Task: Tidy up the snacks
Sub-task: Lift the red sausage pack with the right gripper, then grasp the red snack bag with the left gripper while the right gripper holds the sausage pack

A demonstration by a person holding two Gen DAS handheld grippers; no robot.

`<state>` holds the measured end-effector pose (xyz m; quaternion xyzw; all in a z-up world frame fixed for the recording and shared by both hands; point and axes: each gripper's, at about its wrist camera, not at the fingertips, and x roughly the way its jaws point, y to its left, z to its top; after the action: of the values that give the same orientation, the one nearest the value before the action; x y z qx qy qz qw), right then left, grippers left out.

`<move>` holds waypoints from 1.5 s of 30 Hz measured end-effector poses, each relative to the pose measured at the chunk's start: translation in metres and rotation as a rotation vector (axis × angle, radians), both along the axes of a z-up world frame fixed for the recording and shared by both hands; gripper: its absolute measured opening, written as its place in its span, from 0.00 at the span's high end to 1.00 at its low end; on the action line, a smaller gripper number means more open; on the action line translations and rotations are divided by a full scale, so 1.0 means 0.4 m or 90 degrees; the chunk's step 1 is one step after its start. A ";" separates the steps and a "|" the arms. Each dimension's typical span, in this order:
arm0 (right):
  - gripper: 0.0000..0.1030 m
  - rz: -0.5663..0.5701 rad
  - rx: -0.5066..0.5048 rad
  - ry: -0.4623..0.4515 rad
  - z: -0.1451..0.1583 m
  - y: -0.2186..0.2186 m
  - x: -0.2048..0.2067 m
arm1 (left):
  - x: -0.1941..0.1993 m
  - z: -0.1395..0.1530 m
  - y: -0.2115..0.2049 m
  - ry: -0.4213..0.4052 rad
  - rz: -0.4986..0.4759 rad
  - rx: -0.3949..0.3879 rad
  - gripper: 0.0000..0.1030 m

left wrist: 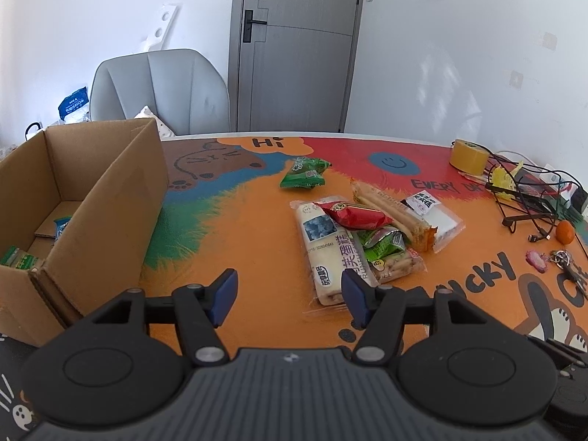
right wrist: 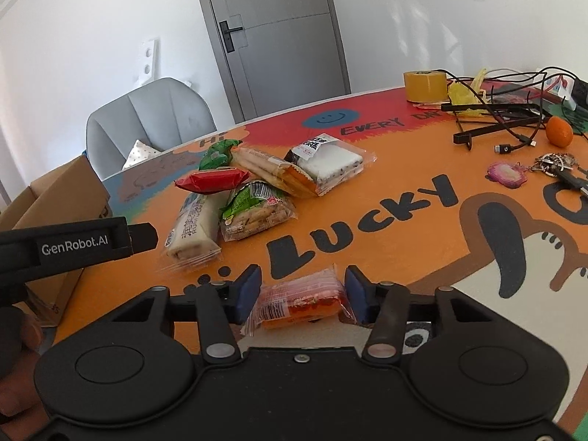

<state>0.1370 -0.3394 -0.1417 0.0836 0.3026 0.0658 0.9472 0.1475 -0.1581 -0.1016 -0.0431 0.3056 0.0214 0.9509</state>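
My right gripper (right wrist: 302,277) is shut on an orange snack packet (right wrist: 301,299), its blue pads against the packet's two sides just above the table. Beyond it lies a pile of snacks: a red packet (right wrist: 212,179), a long white cake packet (right wrist: 191,229), a green biscuit bag (right wrist: 253,205) and a white sandwich pack (right wrist: 330,163). My left gripper (left wrist: 288,286) hangs open with nothing between its fingers, near the long white cake packet (left wrist: 327,253). An open cardboard box (left wrist: 92,198) at the left holds a few snacks (left wrist: 20,259). A green packet (left wrist: 305,172) lies apart.
A roll of yellow tape (left wrist: 468,156), tangled black cables and a stand (left wrist: 529,198), a small orange (left wrist: 564,231) and keys (left wrist: 564,262) sit at the table's right side. A grey chair (left wrist: 158,88) and a door (left wrist: 294,47) are behind the table.
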 end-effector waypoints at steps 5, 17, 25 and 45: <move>0.54 -0.020 0.023 -0.003 0.000 -0.028 0.014 | 0.013 0.019 -0.012 -0.006 -0.008 0.015 0.41; 0.54 -0.076 0.069 0.005 0.002 -0.095 0.069 | 0.096 0.035 -0.040 0.003 -0.017 0.027 0.40; 0.54 -0.104 0.088 0.012 0.007 -0.128 0.111 | 0.156 0.043 -0.071 0.009 -0.041 0.022 0.27; 0.50 -0.114 0.083 0.007 0.000 -0.154 0.146 | 0.249 -0.032 -0.127 0.026 -0.013 0.047 0.17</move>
<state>0.1955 -0.4008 -0.1417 0.1720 0.2942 0.0003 0.9402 0.2470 -0.2087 -0.1142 -0.0042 0.3244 0.0237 0.9456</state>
